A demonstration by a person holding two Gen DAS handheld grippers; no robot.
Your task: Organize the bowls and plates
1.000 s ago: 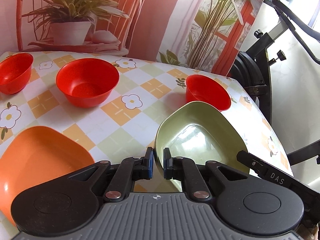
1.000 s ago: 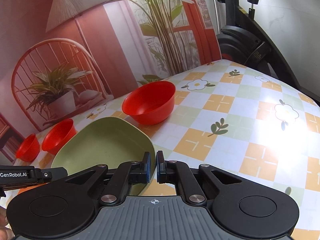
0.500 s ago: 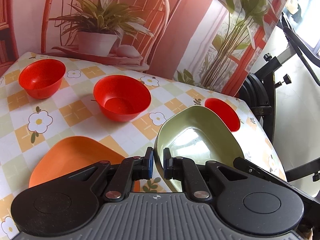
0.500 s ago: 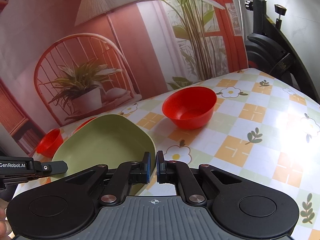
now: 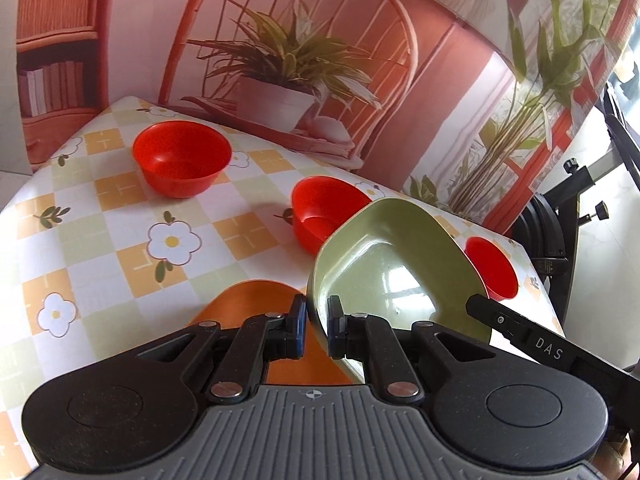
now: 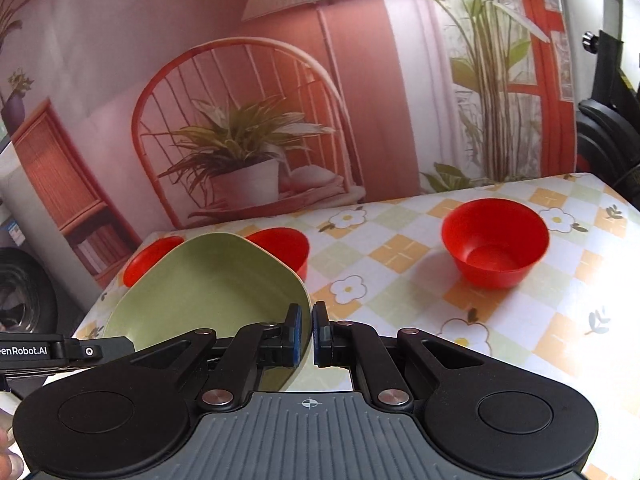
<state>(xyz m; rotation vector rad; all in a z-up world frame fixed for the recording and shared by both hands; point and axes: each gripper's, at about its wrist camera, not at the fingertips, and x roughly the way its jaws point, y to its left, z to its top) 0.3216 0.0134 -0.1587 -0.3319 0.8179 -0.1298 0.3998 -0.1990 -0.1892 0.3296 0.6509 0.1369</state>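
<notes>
The green plate [image 5: 394, 268] is climbing higher off the checked tablecloth [image 5: 100, 236] than a second ago and swinging leftward, so it is now hanging over the orange plate [image 5: 248, 300] — a stack looks to be coming. Both tools are sharing the load: the left gripper [image 5: 316, 330] is pinching the plate's near rim, the right gripper [image 6: 306, 334] is nipping its other edge, both tilted forward, while three red bowls [image 5: 182, 162] are waiting behind
</notes>
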